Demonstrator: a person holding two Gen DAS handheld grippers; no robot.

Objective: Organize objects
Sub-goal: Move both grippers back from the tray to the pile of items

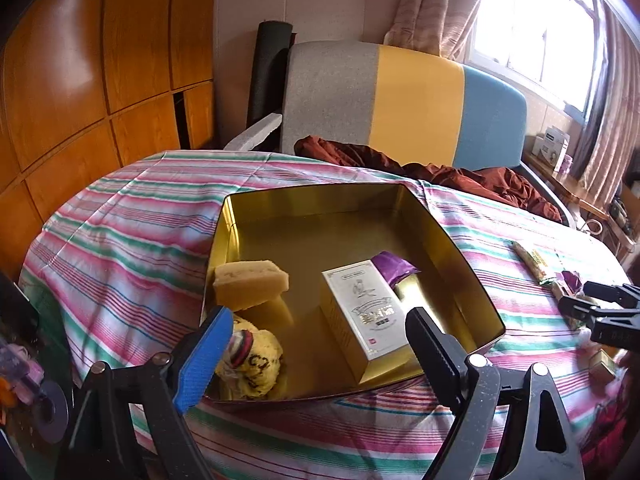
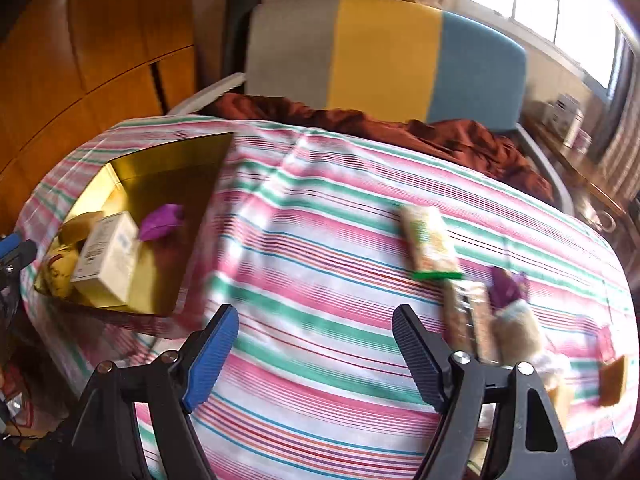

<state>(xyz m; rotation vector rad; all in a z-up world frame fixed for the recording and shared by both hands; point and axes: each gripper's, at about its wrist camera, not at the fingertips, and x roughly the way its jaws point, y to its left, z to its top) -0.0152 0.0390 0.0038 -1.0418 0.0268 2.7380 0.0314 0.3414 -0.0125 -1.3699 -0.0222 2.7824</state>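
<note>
The left gripper [image 1: 316, 344] hangs with its fingers [image 1: 208, 356] spread wide and nothing pressed between them; just beyond and partly between them lies the gold tin [image 1: 304, 204], open, on the striped cloth [image 1: 120, 240] of the counter. Behind the blue pad sits a yellow plush toy [image 1: 252, 364], beyond it a yellow sponge [image 1: 250, 286] leaning at the tin's left wall. Between the fingers, further in, a white-and-gold box [image 1: 366, 320] lies flat, with a purple packet [image 1: 394, 270] at its far end.

The right gripper [image 2: 314, 354] also has its fingers [image 2: 418, 356] apart, empty — only bare striped cloth [image 2: 312, 264] lies between them. The tin [image 2: 168, 152] is well off to their left. Just beyond the right-hand finger, a blurred snack bar [image 2: 468, 320] lies on the cloth, with a green-edged wrapper [image 2: 430, 244] further out, a purple sweet [image 2: 506, 288] and a pale soft lump [image 2: 518, 332] beside it — all too smeared to tell more. A small tan block [image 2: 614, 380] lies far to the right.

Beyond the counter stand a grey, yellow and blue chair back [image 1: 400, 100], rust-brown fabric [image 1: 460, 176] bunched at its foot, wooden cupboard doors [image 1: 80, 80] to the left and a bright window [image 1: 532, 24] to the right.
</note>
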